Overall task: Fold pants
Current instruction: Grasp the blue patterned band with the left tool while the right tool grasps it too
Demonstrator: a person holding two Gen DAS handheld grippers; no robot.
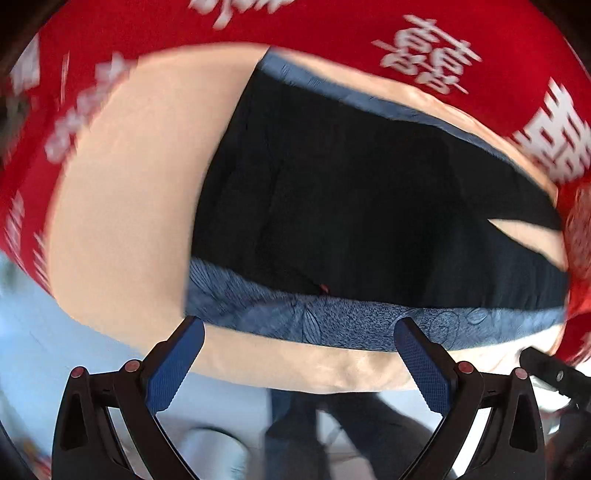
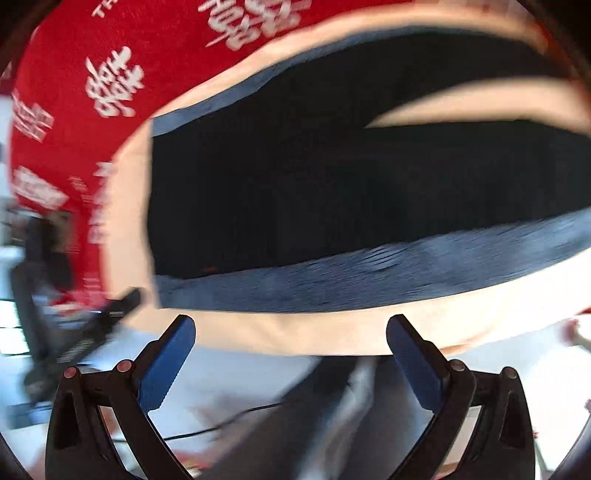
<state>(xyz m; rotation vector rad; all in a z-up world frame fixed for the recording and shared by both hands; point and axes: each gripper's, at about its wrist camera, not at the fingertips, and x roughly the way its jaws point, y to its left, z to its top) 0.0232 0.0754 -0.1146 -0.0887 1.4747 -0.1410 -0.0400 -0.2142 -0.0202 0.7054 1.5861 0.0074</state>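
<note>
Dark navy pants (image 1: 369,206) with blue patterned side bands (image 1: 332,321) lie flat on a beige sheet (image 1: 122,221), both legs running to the right with a narrow gap between them (image 1: 524,232). My left gripper (image 1: 299,332) is open and empty, just in front of the near band. In the right wrist view the same pants (image 2: 332,177) lie ahead, their blue band (image 2: 369,277) nearest. My right gripper (image 2: 291,332) is open and empty over the sheet's near edge (image 2: 295,336). Both views are motion-blurred.
A red cloth with white characters (image 1: 332,26) covers the surface beyond the sheet and also shows in the right wrist view (image 2: 110,74). The other gripper's black body shows at the right edge (image 1: 554,376) and at the left (image 2: 110,314). Pale floor lies below.
</note>
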